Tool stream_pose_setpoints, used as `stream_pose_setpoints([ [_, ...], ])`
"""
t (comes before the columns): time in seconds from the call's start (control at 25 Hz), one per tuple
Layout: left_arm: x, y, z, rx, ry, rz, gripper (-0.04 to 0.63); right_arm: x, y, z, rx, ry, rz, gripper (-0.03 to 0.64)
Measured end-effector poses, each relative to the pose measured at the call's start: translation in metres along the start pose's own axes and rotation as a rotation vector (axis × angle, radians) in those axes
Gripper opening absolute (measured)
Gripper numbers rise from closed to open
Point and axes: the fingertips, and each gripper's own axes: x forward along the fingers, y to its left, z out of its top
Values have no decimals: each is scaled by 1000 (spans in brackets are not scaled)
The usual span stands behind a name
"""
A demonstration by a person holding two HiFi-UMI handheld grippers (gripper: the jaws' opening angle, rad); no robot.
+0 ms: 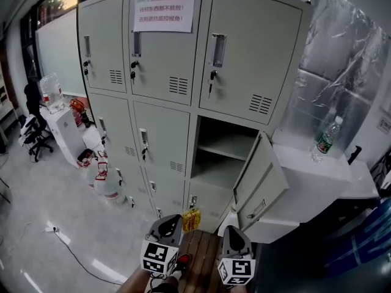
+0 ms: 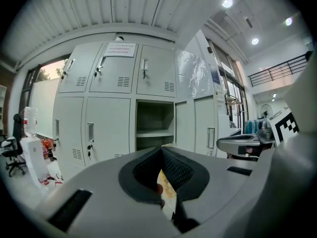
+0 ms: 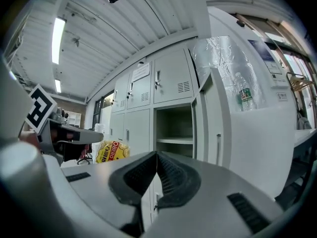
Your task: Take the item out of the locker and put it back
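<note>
Yellow snack packet (image 1: 190, 220) is sitting clamped in my left gripper (image 1: 173, 221), poking out rightward past the tips; I cannot tell its long axis. My right gripper (image 1: 234, 229) is riding just beside it, jaws together on nothing. Ahead and above both, the locker (image 1: 162, 133) is showing one open compartment (image 1: 227, 140), bare above and below its shelf, door (image 1: 259, 185) swung right. The right gripper is lying more directly under the opening, but I judge that returning the packet is the left's job.

A glossy grey floor (image 1: 30, 224) spread left, a black office chair (image 1: 35, 140) at its far edge. Ceiling lights (image 2: 227, 2) glowed overhead. Crinkled silver sheeting (image 1: 342, 66) hung on the right.
</note>
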Motion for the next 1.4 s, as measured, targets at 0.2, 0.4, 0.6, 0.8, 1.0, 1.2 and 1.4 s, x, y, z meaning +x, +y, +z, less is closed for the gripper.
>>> stream_pose_setpoints([
  [0.2,-23,-7,-6,0,0,-6,20,-19,9,-1,-2,-5,0,18],
  [0.4,-31,-7,-5,0,-11,-4,20,-26,13,-2,-6,-4,-2,18],
  [0.6,-32,-4,-2,8,-19,-8,20,-26,15,3,-9,-11,-9,18],
  [0.8,-30,-4,-5,14,-10,-19,20,-25,18,3,-10,-13,-11,18],
  [1.0,-27,-1,-5,0,-13,-16,20,-22,19,1,-6,-8,-14,18],
  [1.2,-24,-1,-4,-1,-16,-22,20,-20,18,1,-3,-8,-13,18],
  [1.4,-18,-1,0,-2,-22,-21,20,-15,16,1,-6,-8,-9,18],
])
